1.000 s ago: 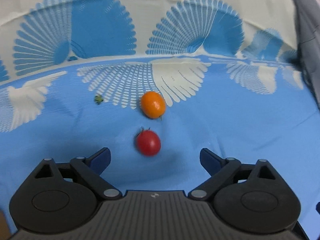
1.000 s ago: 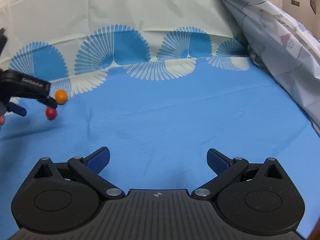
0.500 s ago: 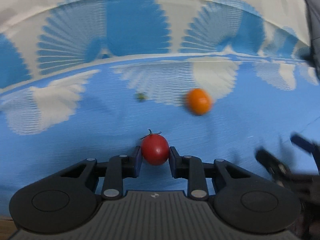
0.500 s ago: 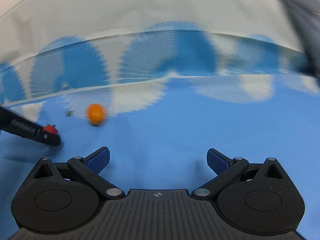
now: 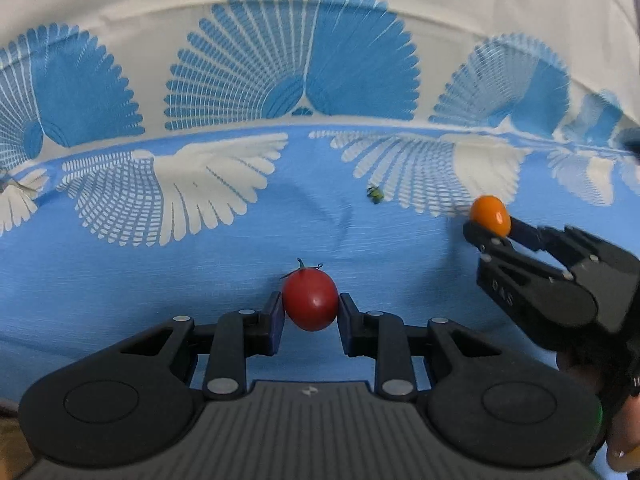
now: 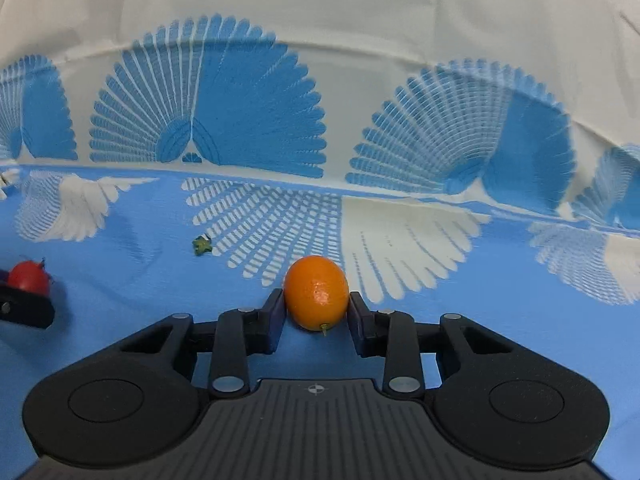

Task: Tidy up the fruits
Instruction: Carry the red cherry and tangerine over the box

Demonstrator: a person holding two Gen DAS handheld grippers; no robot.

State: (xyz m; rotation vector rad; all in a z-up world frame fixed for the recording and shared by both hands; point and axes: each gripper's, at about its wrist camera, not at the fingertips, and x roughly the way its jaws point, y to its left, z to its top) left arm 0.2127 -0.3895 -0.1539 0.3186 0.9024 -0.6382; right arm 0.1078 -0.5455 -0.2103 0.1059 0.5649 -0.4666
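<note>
Both grippers have closed in since the earlier frame. Left view: the left gripper (image 5: 311, 312) clamps the red tomato (image 5: 310, 299) above the blue cloth (image 5: 120, 280), ready for sorting. Right view: the right gripper (image 6: 316, 312), jaws closing, pinches the orange fruit (image 6: 317, 293) for carrying.

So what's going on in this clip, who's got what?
A person works two handheld grippers over a blue patterned cloth. The left gripper is shut on a red cherry tomato. The right gripper has its jaws closing, pads against the sides of a small orange fruit. A loose green stem bit lies on the cloth behind them.
</note>
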